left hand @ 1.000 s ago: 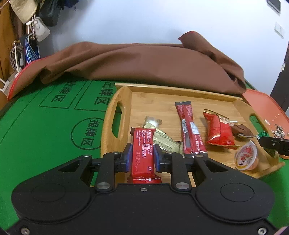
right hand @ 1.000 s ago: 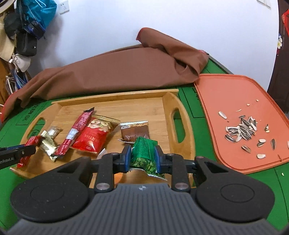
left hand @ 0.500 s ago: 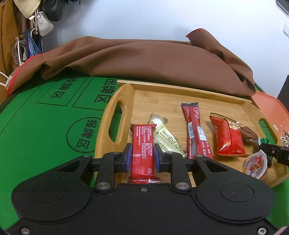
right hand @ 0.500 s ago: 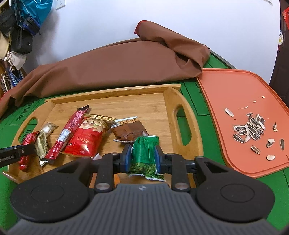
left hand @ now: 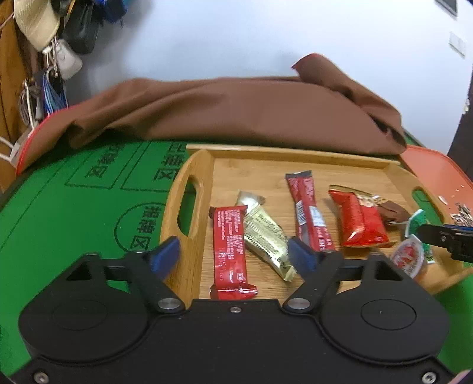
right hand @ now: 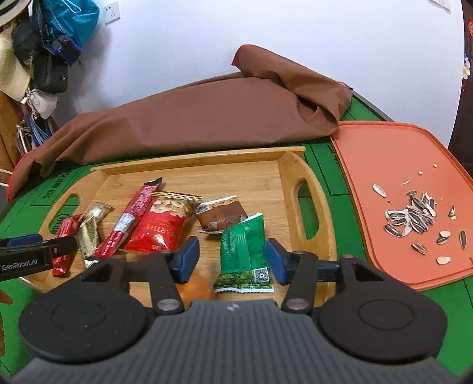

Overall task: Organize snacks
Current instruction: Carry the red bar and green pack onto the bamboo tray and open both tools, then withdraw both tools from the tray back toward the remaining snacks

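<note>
A wooden tray [left hand: 295, 153] [right hand: 207, 156] on the green table holds the snacks. My left gripper [left hand: 235, 255] is open; a red bar [left hand: 229, 248] lies flat on the tray between its fingers, next to a gold packet [left hand: 266, 233]. My right gripper [right hand: 232, 258] is open; a green packet [right hand: 245, 251] lies on the tray between its fingers. Further in lie a long red stick [left hand: 309, 212] [right hand: 130, 218], a red nut bag [left hand: 360, 218] [right hand: 162, 224], a brown packet [right hand: 221, 217] and a jelly cup [left hand: 409, 258].
A brown cloth [left hand: 236, 112] [right hand: 192, 118] is heaped behind the tray. An orange mat [right hand: 408, 189] with sunflower seeds [right hand: 414, 215] lies to the right. Bags and a hat [left hand: 35, 20] hang at the far left. The right gripper's finger [left hand: 446, 237] shows in the left view.
Both grippers have opened. The left let go of the red bar and the right let go of the green packet; both packets now lie on the tray.
</note>
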Demonstrator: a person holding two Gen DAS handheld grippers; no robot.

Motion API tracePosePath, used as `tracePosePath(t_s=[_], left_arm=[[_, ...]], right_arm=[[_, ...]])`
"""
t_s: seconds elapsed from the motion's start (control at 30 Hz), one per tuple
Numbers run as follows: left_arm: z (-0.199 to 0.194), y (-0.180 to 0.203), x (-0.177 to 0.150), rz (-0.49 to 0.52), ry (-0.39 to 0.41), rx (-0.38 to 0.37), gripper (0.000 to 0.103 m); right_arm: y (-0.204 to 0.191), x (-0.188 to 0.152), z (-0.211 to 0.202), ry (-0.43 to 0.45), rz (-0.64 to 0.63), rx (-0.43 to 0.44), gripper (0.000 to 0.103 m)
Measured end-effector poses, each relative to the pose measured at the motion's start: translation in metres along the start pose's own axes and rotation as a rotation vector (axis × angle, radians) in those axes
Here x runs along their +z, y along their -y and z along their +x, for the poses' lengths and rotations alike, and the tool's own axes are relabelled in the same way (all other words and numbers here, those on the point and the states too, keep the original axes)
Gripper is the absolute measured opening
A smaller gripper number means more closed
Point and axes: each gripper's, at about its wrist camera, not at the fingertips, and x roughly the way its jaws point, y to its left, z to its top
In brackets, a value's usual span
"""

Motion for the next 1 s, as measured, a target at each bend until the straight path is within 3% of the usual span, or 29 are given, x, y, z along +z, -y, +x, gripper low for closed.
tracePosePath(t_s=[0.47,1.0], left_arm=[[-0.045,0.002,-0.021,0.06,0.074,0.011,0.097],[-0.091,-0.014,-0.077,0.08,0.04,-0.054,0.1]], right_arm=[[-0.015,-0.022,-0.04,0.052,-0.069,0.044,0.084],[-0.04,-0.075,-0.081,0.053,-0.185,0.089,0.089]])
